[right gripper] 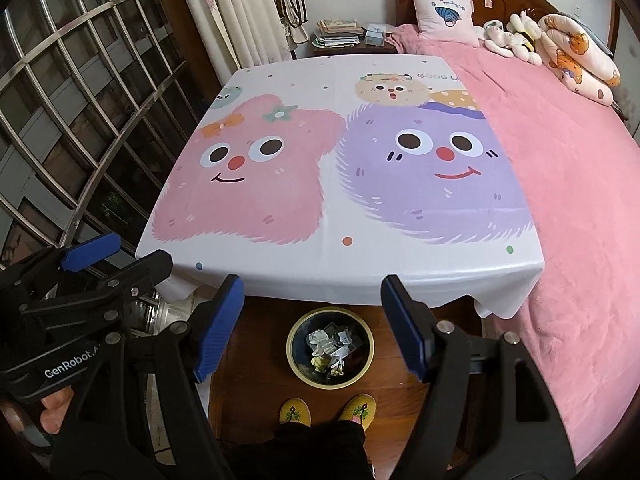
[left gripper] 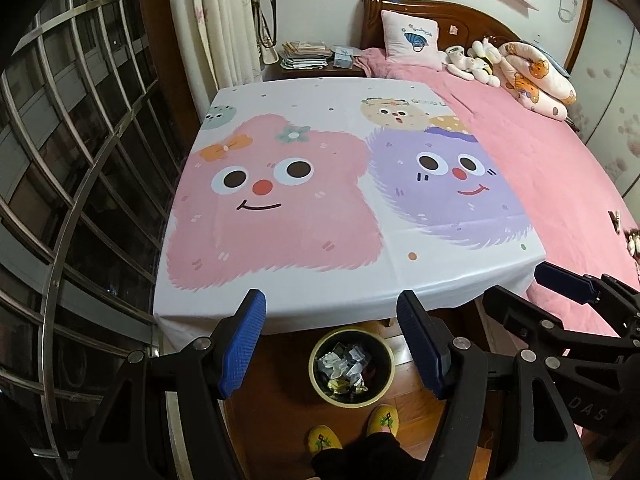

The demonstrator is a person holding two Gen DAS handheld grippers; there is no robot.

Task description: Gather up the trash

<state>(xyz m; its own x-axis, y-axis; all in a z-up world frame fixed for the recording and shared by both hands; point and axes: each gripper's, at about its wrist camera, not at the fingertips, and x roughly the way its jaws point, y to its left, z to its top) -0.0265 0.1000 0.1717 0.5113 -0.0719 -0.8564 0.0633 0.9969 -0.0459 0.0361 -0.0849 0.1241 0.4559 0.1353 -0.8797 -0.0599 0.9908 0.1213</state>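
A round bin (left gripper: 318,380) (right gripper: 294,356) with a yellow rim stands on the wooden floor below the table's near edge. Crumpled paper and wrappers (left gripper: 344,368) (right gripper: 332,350) lie inside it. My left gripper (left gripper: 332,340) hangs high above the bin, open, with nothing between its blue pads. My right gripper (right gripper: 312,324) is also open and empty above the bin. Each gripper shows at the edge of the other's view: the right gripper (left gripper: 568,284) at the right side, the left gripper (right gripper: 96,252) at the left side.
A table under a cartoon-print cloth (left gripper: 304,184) (right gripper: 320,160) fills the middle. A pink bed (left gripper: 560,168) (right gripper: 568,168) with pillows and soft toys runs along the right. A barred window (left gripper: 80,160) is on the left. The person's yellow slippers (left gripper: 324,438) (right gripper: 296,412) stand by the bin.
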